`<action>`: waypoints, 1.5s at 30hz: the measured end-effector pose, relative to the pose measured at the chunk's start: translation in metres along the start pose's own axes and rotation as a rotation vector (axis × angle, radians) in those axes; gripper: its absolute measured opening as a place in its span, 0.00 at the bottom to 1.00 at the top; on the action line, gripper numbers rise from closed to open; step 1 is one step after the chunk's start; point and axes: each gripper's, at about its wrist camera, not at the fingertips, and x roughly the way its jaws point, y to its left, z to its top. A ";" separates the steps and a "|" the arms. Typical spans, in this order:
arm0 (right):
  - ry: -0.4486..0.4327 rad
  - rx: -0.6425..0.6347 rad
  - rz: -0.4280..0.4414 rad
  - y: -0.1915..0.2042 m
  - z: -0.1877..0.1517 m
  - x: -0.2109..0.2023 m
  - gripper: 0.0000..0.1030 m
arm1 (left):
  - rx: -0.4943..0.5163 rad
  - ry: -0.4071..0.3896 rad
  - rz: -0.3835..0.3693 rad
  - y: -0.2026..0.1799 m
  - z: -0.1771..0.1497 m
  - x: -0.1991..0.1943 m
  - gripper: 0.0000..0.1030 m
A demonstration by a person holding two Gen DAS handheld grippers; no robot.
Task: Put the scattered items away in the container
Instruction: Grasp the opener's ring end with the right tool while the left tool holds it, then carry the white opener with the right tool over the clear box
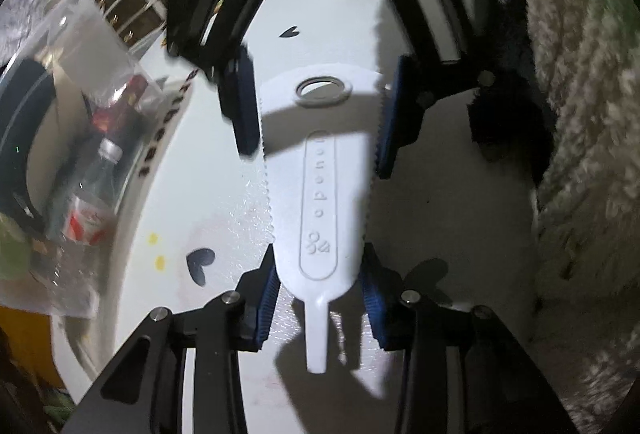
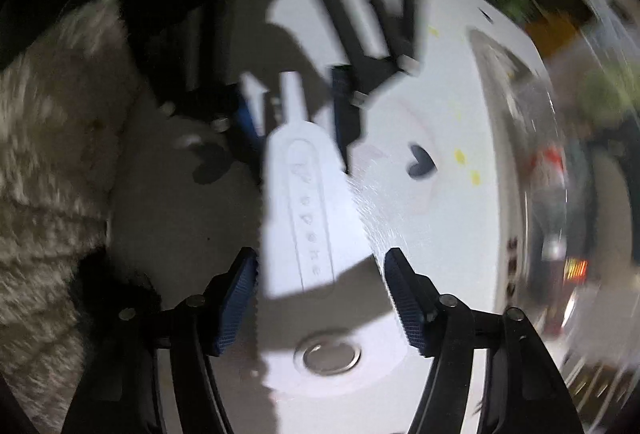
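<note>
A flat white plastic tool (image 1: 320, 194) with serrated edges, raised lettering and a round hole lies on the white table (image 1: 208, 202). My left gripper (image 1: 320, 298) is shut on its narrow end, just above the thin tip, and it also shows far off in the right wrist view (image 2: 294, 114). My right gripper (image 2: 322, 298) faces it from the opposite side. Its blue pads (image 1: 242, 106) flank the wide end by the hole, and a slight gap shows beside them. The clear plastic container (image 1: 80, 154) stands at the table's side and holds bottles and other items.
A shaggy beige fabric (image 1: 580, 114) borders the table on the side away from the container, with a black furry patch (image 1: 508, 114) at its edge. Dark heart marks (image 1: 200, 264) and yellow spots dot the tabletop. The container (image 2: 560, 194) appears blurred in the right wrist view.
</note>
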 end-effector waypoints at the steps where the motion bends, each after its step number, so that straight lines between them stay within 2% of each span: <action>1: 0.000 0.081 0.008 -0.010 -0.005 -0.003 0.73 | -0.025 0.002 -0.012 0.002 -0.001 0.001 0.36; 3: 0.000 0.265 0.020 -0.035 -0.016 -0.009 0.74 | -0.079 0.005 -0.040 0.005 0.000 0.001 0.36; 5: -0.005 0.502 0.081 -0.060 -0.035 -0.013 0.74 | -0.139 0.007 -0.071 0.008 0.001 0.001 0.36; 7: -0.036 0.847 0.213 -0.086 -0.068 -0.014 0.74 | -0.194 0.008 -0.094 0.012 0.002 0.000 0.36; 9: -0.124 1.222 0.360 -0.098 -0.111 -0.010 0.74 | -0.248 0.007 -0.120 0.014 0.004 -0.001 0.36; 12: -0.293 1.667 0.543 -0.079 -0.166 -0.002 0.74 | -0.329 0.003 -0.159 0.022 0.007 0.000 0.36; 15: -0.420 1.956 0.663 -0.046 -0.195 0.014 0.74 | -0.413 -0.005 -0.203 0.029 0.011 0.003 0.36; 18: -0.539 2.156 0.803 -0.018 -0.202 0.038 0.73 | -0.480 -0.015 -0.234 0.034 0.015 0.003 0.36; 20: -0.619 2.217 0.852 -0.009 -0.200 0.048 0.69 | -0.513 -0.022 -0.247 0.037 0.016 0.003 0.36; 21: -0.645 2.228 0.860 -0.009 -0.196 0.050 0.61 | -0.517 -0.024 -0.247 0.038 0.017 0.003 0.36; 22: -0.662 2.232 0.862 -0.010 -0.192 0.050 0.57 | -0.522 -0.026 -0.247 0.038 0.019 0.003 0.36; 25: -0.654 2.200 0.864 -0.022 -0.173 0.057 0.37 | -0.527 -0.029 -0.243 0.038 0.020 0.003 0.36; 26: -0.628 2.183 0.853 -0.028 -0.166 0.058 0.28 | -0.527 -0.029 -0.239 0.037 0.021 0.003 0.36; 27: -0.608 2.174 0.839 -0.030 -0.163 0.057 0.25 | -0.522 -0.032 -0.247 0.007 0.004 -0.027 0.36; 28: -0.594 2.167 0.826 -0.031 -0.162 0.056 0.25 | -0.519 -0.035 -0.252 -0.015 -0.010 -0.048 0.36; 31: -0.588 2.158 0.810 -0.035 -0.158 0.050 0.22 | -0.506 -0.034 -0.234 -0.014 -0.011 -0.052 0.36; 33: -0.606 2.152 0.813 -0.038 -0.156 0.049 0.16 | -0.501 -0.035 -0.223 -0.014 -0.011 -0.056 0.36; 37: -0.623 2.140 0.794 -0.045 -0.156 0.036 0.16 | -0.527 -0.062 -0.191 -0.003 -0.013 -0.070 0.36; 41: -0.689 2.126 0.766 -0.053 -0.161 0.012 0.17 | -0.534 -0.118 -0.130 0.011 -0.007 -0.101 0.36; 45: -0.831 2.061 0.702 -0.083 -0.158 -0.030 0.17 | -0.500 -0.213 -0.012 0.038 0.014 -0.137 0.36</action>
